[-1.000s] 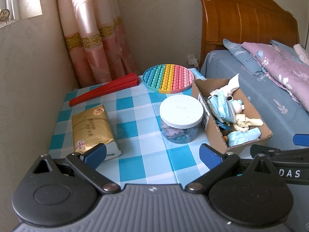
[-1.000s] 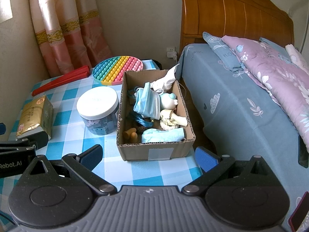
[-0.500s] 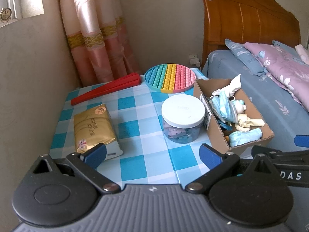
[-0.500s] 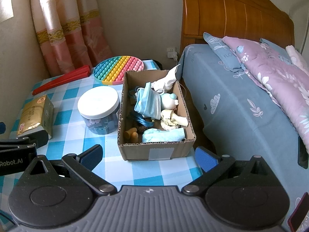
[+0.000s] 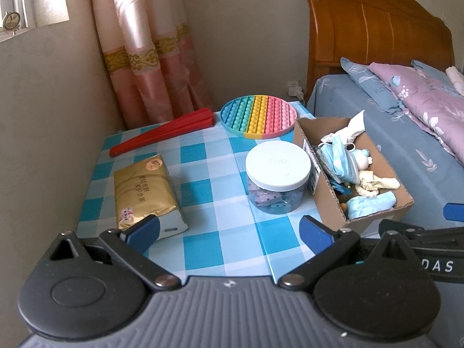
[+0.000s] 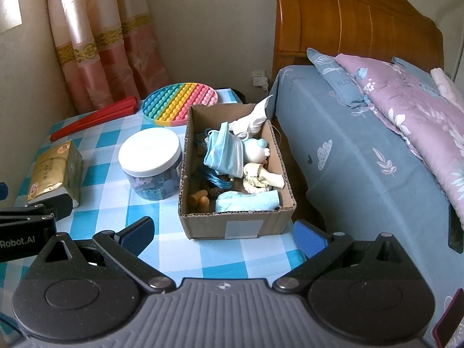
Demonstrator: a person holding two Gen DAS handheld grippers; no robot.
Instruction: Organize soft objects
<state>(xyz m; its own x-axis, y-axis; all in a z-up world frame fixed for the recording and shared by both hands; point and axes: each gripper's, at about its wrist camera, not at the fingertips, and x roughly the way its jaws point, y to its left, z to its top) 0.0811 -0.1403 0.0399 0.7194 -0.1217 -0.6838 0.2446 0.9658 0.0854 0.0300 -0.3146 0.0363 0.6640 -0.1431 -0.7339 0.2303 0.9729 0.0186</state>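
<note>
Checkered table (image 5: 203, 174), earplugs (image 6: 200, 201) in cardboard box (image 6: 232, 226), right view only

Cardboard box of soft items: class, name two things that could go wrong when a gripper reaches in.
1. The cardboard box sits near the table's bed-side edge; a push might slide it off.
2. The face mask lies tangled over the small toy, so lifting it may drag neighbours out.
</note>
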